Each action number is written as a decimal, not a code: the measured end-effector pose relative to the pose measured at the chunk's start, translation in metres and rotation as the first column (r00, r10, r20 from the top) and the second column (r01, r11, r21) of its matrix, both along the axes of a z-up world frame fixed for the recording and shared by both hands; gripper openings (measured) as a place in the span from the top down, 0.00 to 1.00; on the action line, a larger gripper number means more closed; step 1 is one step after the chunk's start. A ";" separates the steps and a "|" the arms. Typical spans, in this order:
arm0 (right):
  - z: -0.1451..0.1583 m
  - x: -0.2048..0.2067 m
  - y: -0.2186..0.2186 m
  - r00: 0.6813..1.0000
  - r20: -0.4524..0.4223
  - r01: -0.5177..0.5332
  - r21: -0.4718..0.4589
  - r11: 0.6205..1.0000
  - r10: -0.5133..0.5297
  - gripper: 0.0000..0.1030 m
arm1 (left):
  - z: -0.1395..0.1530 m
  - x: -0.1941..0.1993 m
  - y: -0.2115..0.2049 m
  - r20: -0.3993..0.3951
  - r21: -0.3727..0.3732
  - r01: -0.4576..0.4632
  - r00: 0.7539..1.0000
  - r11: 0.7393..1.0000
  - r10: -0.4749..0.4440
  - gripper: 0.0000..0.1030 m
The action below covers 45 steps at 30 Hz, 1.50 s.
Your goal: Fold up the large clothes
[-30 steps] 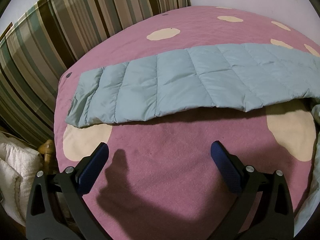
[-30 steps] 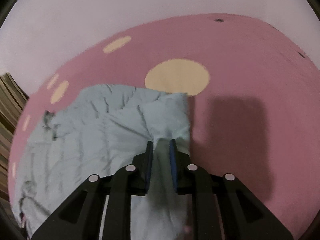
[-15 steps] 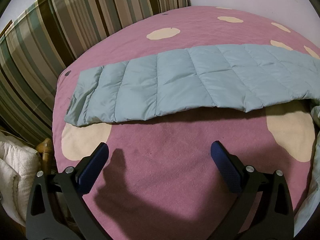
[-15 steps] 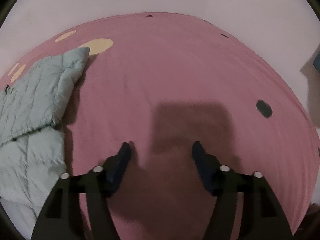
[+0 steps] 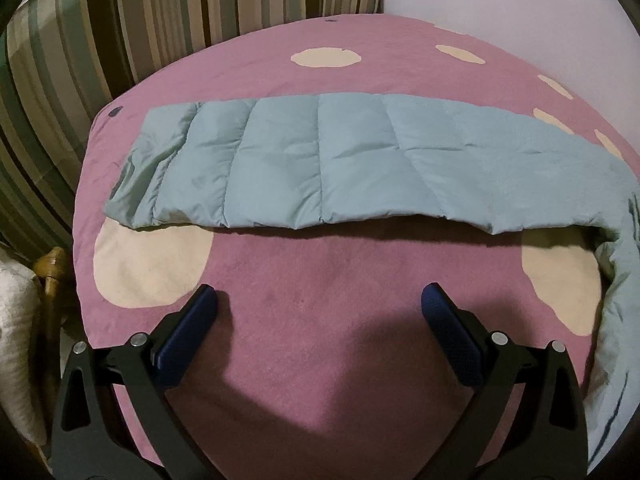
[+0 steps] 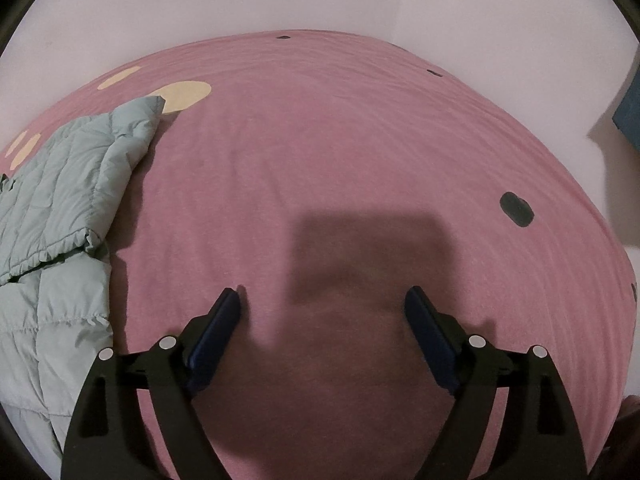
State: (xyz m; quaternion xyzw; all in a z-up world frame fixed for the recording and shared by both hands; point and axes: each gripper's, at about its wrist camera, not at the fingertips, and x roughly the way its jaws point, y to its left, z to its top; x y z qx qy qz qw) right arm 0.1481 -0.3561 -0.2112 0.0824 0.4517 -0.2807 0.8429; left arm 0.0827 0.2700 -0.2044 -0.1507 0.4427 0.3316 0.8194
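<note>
Two grippers tilt steeply down over a pink bedspread (image 5: 320, 272) dotted with cream ovals. From the left wrist view, the left gripper (image 5: 319, 304) has its jaws spread wide with nothing between them, only bare pink cloth and its own shadow. The pale blue quilted jacket (image 5: 320, 160) lies as a long folded band across the bed at 12 o'clock from those jaws, clear of the blue pads (image 5: 188, 336), and trails down the frame's edge at 3 o'clock. Striped cushions (image 5: 120, 20) stand behind the bed at 11 o'clock.

From the right wrist view, the right gripper (image 6: 322, 300) is opening its jaws, already wide, with only pink bedspread (image 6: 340, 140) and a square shadow between them. The quilted jacket (image 6: 60, 208) sits bunched at 9 to 10 o'clock of these jaws, beside the left finger (image 6: 212, 332) without touching it
</note>
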 end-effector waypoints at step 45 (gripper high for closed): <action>0.000 -0.001 -0.004 1.000 0.002 -0.005 0.001 1.000 0.005 0.16 | 0.016 -0.051 0.196 0.283 -0.368 0.042 0.957 0.929 0.069 0.55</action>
